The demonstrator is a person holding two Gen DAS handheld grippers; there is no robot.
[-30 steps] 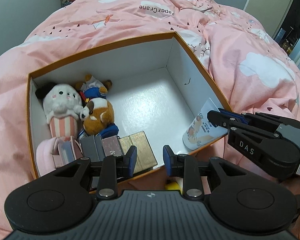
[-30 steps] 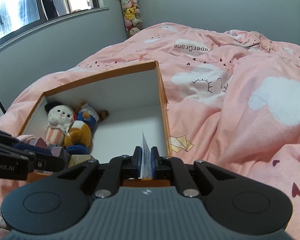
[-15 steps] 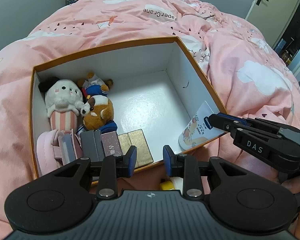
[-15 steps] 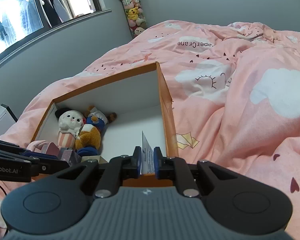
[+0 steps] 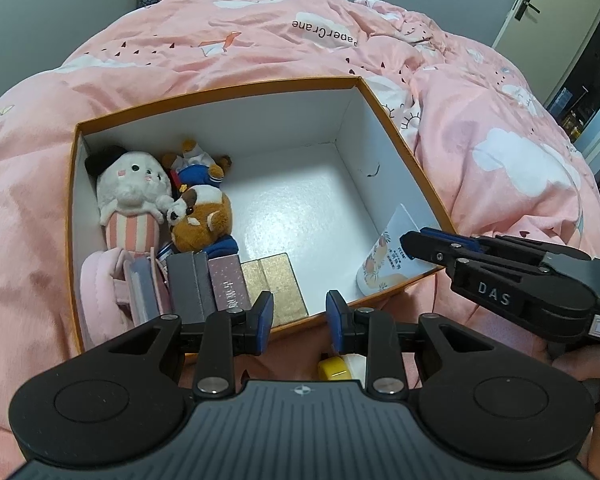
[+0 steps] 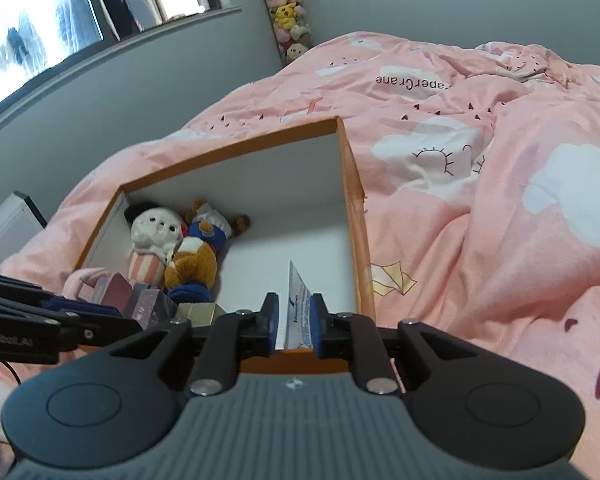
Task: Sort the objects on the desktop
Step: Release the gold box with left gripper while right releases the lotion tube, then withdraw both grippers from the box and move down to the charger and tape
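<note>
The white squeeze tube with peach print (image 5: 385,261) sits between our right gripper (image 6: 294,322) jaws, which are closing, over the orange cardboard box (image 5: 220,90)'s near corner. Next we release it inside. Left gripper (image 5: 299,318) jaws stand apart, empty.

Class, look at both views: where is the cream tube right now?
The cream tube sits between the right tool's closing pads, at the orange box's near right corner.

Plush toys (image 5: 160,204) in box (image 5: 220,92); tube (image 5: 388,256) opposite
</note>
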